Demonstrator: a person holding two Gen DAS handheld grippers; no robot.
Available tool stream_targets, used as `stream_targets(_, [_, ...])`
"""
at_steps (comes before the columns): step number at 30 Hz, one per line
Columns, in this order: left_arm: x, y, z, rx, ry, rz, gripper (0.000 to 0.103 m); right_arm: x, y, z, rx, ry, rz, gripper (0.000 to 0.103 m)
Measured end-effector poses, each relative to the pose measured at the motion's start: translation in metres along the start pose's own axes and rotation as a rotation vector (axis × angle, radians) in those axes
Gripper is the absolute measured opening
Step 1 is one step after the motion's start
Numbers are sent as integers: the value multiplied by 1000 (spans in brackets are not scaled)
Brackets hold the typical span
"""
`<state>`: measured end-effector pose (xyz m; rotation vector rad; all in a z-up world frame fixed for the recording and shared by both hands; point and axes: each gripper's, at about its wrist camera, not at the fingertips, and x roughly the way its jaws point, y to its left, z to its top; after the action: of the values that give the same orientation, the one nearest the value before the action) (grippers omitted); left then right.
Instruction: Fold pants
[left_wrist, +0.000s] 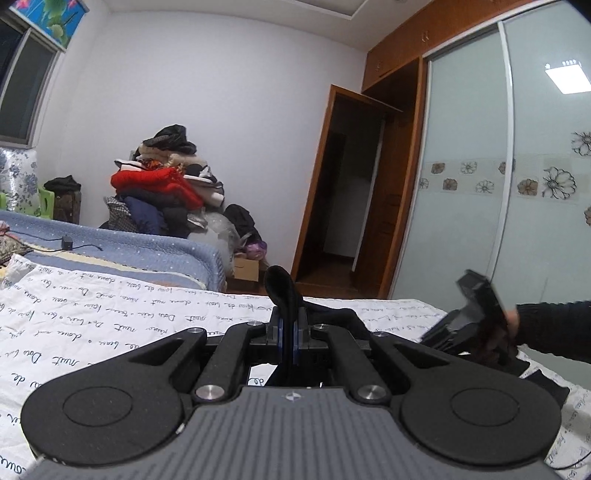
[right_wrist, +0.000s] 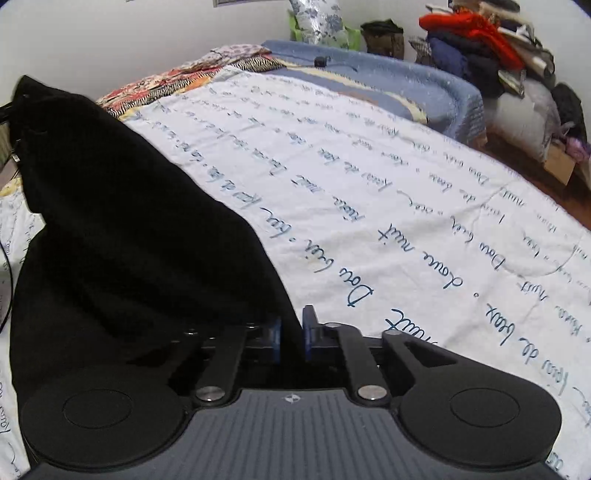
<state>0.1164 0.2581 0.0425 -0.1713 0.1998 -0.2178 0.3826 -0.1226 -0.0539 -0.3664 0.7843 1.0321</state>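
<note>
Black pants (right_wrist: 122, 221) lie on a white bedspread with blue handwriting (right_wrist: 406, 206). In the right wrist view my right gripper (right_wrist: 291, 338) is shut on an edge of the pants, and the cloth rises from its blue pads (right_wrist: 308, 332) up to the left. My left gripper (left_wrist: 287, 338) is shut on another part of the black pants (left_wrist: 282, 291); a fold of cloth sticks up above its pads. The right gripper (left_wrist: 476, 317), held by a hand in a dark sleeve, shows at the right of the left wrist view.
A pile of clothes (left_wrist: 166, 184) stands against the far wall beyond a blue quilt (left_wrist: 129, 243). A wooden doorway (left_wrist: 351, 192) and a frosted sliding wardrobe (left_wrist: 498, 166) are to the right. A small black device with a cable (left_wrist: 67, 242) lies on the quilt.
</note>
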Motion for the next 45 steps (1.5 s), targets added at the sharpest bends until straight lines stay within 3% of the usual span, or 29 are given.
stream_targets(5, [-19, 12, 1, -75, -11, 8, 4, -64, 46, -5, -73, -109, -24, 6])
stream_targets(9, [-41, 35, -17, -237, 15, -7, 5, -107, 107, -39, -125, -141, 15, 5])
stream_targets(12, [-42, 59, -57, -422, 119, -11, 15, -99, 146, -85, -104, -78, 50, 5])
stream_targets(16, [-49, 71, -93, -592, 252, 71, 25, -68, 167, -124, -49, -1, 11, 5])
stream_targets(18, [-64, 71, -100, -643, 269, 98, 44, -63, 169, -129, -17, -17, -3, 5])
stream_targets(19, [-70, 73, -100, -668, 276, 113, 70, -64, 167, -128, -2, -30, -7, 5])
stream_targets(20, [-78, 73, -101, -698, 292, 129, 89, -68, 166, -128, 19, -53, -9, 5])
stream_targets(21, [-86, 74, -102, -726, 295, 135, 91, -68, 160, -126, 36, -71, -8, 5])
stream_targets(24, [-109, 72, -107, -782, 289, 157, 90, -69, 156, -122, 56, -102, -1, 5])
stream_targets(27, [-114, 69, -122, -934, 319, 161, 89, -63, 159, -116, 43, -99, -11, 5])
stream_targets(32, [-109, 62, -148, -1127, 367, 251, 85, -65, 161, -112, 42, -110, -16, 5])
stream_targets(34, [-110, 63, -152, -1167, 332, 276, 84, -66, 160, -111, 49, -112, -13, 6])
stream_targets(36, [-109, 68, -152, -1196, 305, 309, 70, -67, 161, -110, 48, -114, -16, 6])
stream_targets(38, [-106, 71, -149, -1201, 323, 349, 36, -66, 161, -111, 48, -115, -17, 6])
stream_targets(40, [-102, 70, -144, -1176, 363, 361, 30, -66, 161, -111, 56, -118, -19, 6])
stream_targets(43, [-99, 66, -134, -1151, 399, 327, 34, -67, 160, -112, 65, -130, -22, 6])
stream_targets(44, [-96, 65, -132, -1149, 407, 305, 53, -67, 160, -112, 68, -133, -22, 6])
stream_targets(45, [-94, 64, -131, -1151, 404, 300, 64, -68, 160, -112, 70, -134, -21, 6])
